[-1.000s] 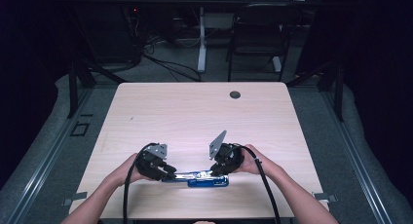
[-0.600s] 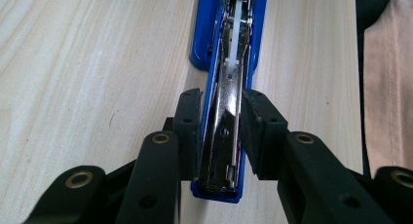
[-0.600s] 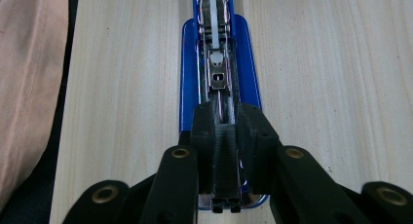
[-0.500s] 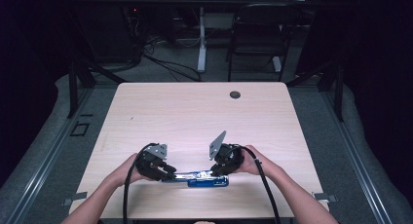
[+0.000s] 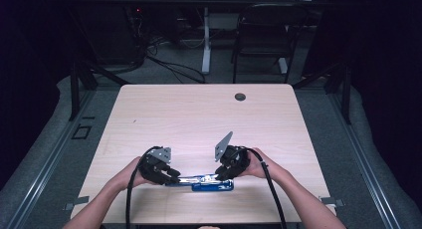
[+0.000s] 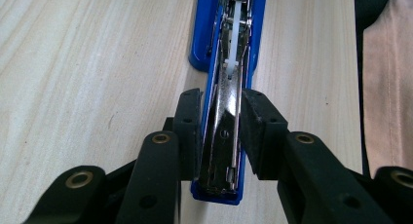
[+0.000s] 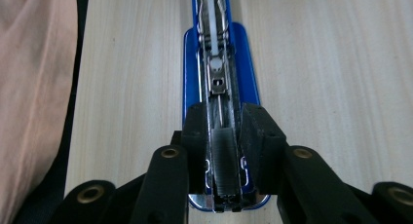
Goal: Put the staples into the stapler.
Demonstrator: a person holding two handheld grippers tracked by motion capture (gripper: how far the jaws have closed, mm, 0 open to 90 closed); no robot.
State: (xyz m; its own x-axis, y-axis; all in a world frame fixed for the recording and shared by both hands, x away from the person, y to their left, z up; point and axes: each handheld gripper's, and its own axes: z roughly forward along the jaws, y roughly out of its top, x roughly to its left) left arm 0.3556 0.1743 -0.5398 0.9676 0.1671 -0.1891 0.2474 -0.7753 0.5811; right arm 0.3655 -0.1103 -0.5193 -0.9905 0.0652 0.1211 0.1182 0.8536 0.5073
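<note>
Blue stapler (image 5: 201, 181) lies opened flat near the front edge of the table (image 5: 199, 119), between the two grippers. The left gripper (image 6: 221, 136) is clamped on the metal arm at one end, probably to keep the stapler from sliding or swinging. The right gripper (image 7: 224, 151) straddles the open channel at the other end, where a strip of staples (image 7: 224, 160) sits; its jaws have just been opening, pads close beside the strip, so likely releasing it after seating. The staples appear lodged at the channel's near end.
</note>
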